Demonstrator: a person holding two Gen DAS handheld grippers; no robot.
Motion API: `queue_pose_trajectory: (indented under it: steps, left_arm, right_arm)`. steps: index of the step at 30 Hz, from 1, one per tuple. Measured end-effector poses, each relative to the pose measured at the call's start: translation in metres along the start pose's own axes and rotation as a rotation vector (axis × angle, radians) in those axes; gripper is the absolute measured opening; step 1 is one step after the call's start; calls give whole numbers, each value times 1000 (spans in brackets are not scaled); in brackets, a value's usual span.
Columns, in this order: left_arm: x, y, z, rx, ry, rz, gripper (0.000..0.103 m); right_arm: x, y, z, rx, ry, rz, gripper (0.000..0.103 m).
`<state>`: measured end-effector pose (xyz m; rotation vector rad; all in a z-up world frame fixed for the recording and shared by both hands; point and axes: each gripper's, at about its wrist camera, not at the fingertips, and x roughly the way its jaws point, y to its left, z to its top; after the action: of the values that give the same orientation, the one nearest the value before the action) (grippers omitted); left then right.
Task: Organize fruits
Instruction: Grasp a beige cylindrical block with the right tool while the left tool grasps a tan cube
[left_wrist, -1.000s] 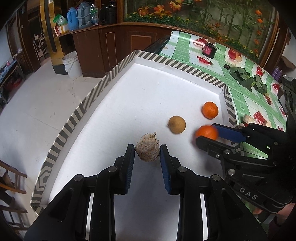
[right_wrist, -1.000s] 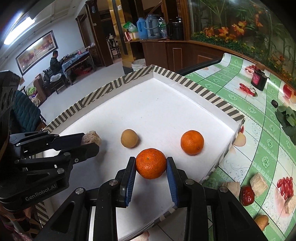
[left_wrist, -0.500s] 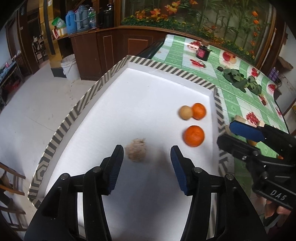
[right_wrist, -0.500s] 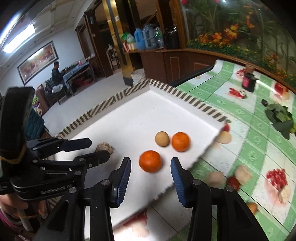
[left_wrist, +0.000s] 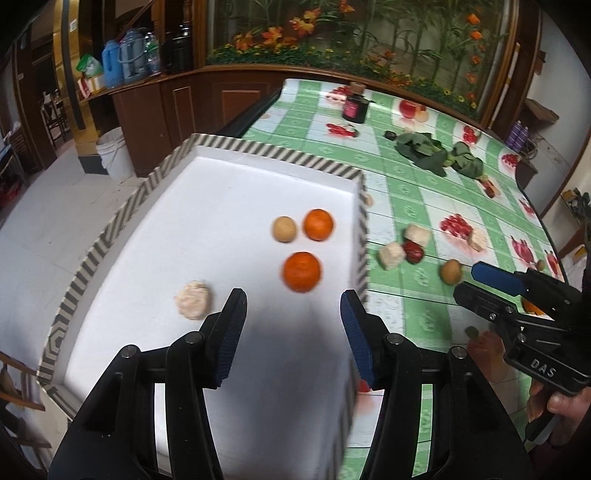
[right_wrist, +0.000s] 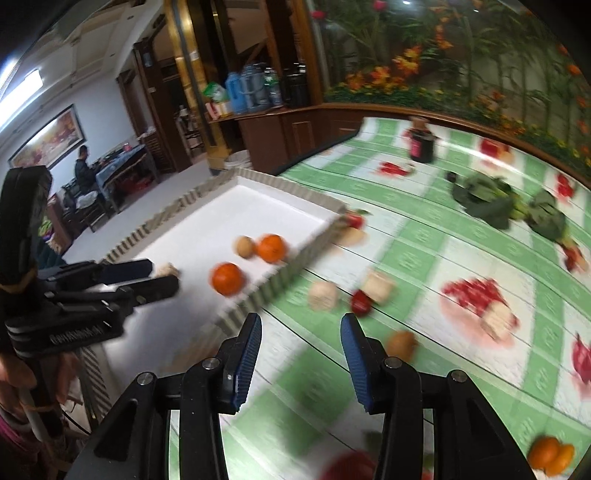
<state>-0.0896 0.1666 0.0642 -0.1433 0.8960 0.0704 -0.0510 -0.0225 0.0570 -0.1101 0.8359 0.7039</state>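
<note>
A white tray with a striped rim (left_wrist: 125, 218) holds a rough beige lump (left_wrist: 194, 304), two oranges (left_wrist: 301, 272) (left_wrist: 318, 224) and a tan round fruit (left_wrist: 284, 229). My left gripper (left_wrist: 292, 299) hovers open and empty over the tray's near part, with the lump just left of its left finger. My right gripper (right_wrist: 301, 325) is open and empty over the green tablecloth, right of the tray rim (right_wrist: 258, 299). A brown fruit (right_wrist: 402, 343) lies just right of it. In the left wrist view the right gripper (left_wrist: 476, 282) is off the tray's right side.
On the tablecloth lie beige cubes (left_wrist: 391, 256), a red date (left_wrist: 413, 251), leafy greens (left_wrist: 436, 153) and a dark jar (left_wrist: 354, 107). Two more oranges (right_wrist: 550, 452) sit at the near right. A person sits at a far table (right_wrist: 83, 166). Floor drops off left of the tray.
Both grippers opened: the left let go of the beige lump, the right let go of the near orange. Both pulled back; the right swung right, off the tray and over the tablecloth.
</note>
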Motion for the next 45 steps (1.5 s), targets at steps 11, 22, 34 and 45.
queue_pose_trajectory:
  steps: [11,22,34,45]
  left_arm:
    - [7,-42,5,67,19,-58,53]
    - [15,-58,7,116,34,-75,53]
    - [33,-65,15,121,62,-93,53]
    - [45,-84,25,167,82,-104,53]
  right_arm:
    - [-2,-54,-23,87,43,-70,43]
    - [39,-65,28,182,66,64,43]
    - [86,-72,42,230,111,104,29]
    - [46,-92,25,192,44,28,28]
